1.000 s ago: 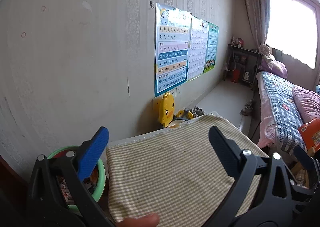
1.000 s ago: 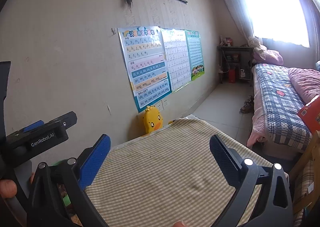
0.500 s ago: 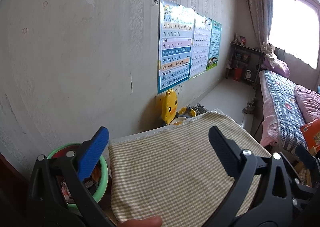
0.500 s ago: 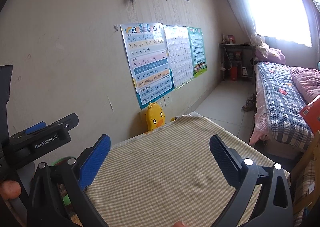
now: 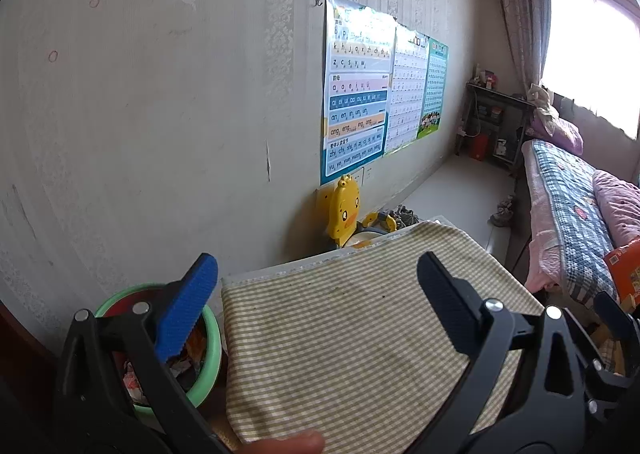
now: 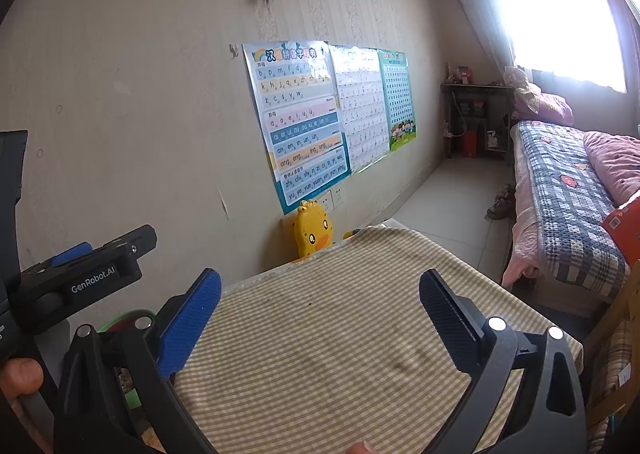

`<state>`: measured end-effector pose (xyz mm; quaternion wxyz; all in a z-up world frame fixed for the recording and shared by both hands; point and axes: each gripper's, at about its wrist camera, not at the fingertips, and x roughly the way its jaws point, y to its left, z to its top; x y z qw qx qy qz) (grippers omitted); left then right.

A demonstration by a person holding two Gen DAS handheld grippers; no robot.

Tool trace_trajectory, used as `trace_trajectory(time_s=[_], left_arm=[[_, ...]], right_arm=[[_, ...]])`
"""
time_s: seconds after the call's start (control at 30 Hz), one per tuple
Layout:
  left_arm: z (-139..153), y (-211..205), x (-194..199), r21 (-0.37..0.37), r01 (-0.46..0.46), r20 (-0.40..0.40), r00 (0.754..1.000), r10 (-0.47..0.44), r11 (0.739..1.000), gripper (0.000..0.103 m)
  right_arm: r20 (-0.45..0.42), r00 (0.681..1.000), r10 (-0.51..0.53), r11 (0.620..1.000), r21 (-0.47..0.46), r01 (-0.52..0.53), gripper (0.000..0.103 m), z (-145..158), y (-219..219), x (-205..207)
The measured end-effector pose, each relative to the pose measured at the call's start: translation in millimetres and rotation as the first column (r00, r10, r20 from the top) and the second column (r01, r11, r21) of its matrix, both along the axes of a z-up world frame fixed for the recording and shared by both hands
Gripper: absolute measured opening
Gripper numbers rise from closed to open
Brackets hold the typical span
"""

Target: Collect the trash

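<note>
A green-rimmed trash bin point(image 5: 210, 338) with wrappers and paper scraps inside stands on the floor left of a table covered by a yellow checked cloth point(image 5: 352, 334). My left gripper point(image 5: 316, 290) is open and empty, held above the cloth, its blue finger over the bin's rim. My right gripper point(image 6: 320, 306) is open and empty above the same cloth point(image 6: 340, 342). The bin point(image 6: 132, 318) shows partly behind its left finger. The body of the left gripper point(image 6: 80, 278) shows at the left of the right wrist view. No loose trash shows on the cloth.
A wall with learning posters point(image 5: 356, 94) runs behind the table. A yellow duck toy point(image 5: 342, 214) stands on the floor by the wall. A bed with a plaid quilt point(image 6: 568, 198) is at the right, with an orange box point(image 6: 624, 222) on it. A shelf point(image 6: 476, 118) stands under the window.
Both views have shifted slightly, with the posters and the duck toy sliding a little to the right in the left wrist view. Both grippers stay open.
</note>
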<state>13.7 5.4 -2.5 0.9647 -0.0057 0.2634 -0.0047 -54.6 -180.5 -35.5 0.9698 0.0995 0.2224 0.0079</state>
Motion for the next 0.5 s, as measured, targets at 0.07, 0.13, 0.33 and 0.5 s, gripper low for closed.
trace_trajectory(time_s=[0.07,0.13,0.33,0.5], left_arm=[[-0.2,-0.9,0.8,0.002,0.001,-0.002,1.0,-0.001,1.0,0.098],[-0.8,-1.0,1.4,0.003,0.004,-0.005,1.0,-0.004,1.0,0.098],[-6.1,-3.1,4.2,0.008,0.009,-0.019,1.0,-0.009,1.0,0.098],[-9.2,-2.8,6.9,0.009,0.01,-0.028,1.0,-0.01,1.0,0.098]], right_arm=[[-0.004,1.0,0.0,1.0,0.001,0.0,0.095,-0.8,0.2,0.8],[-0.008,1.0,-0.001,1.0,0.003,0.001,0.095,-2.1,0.1,1.7],[-0.019,1.0,-0.006,1.0,0.008,0.006,0.095,-5.0,-2.1,4.6],[-0.033,0.999,-0.006,1.0,0.013,0.007,0.095,-10.0,-3.8,7.2]])
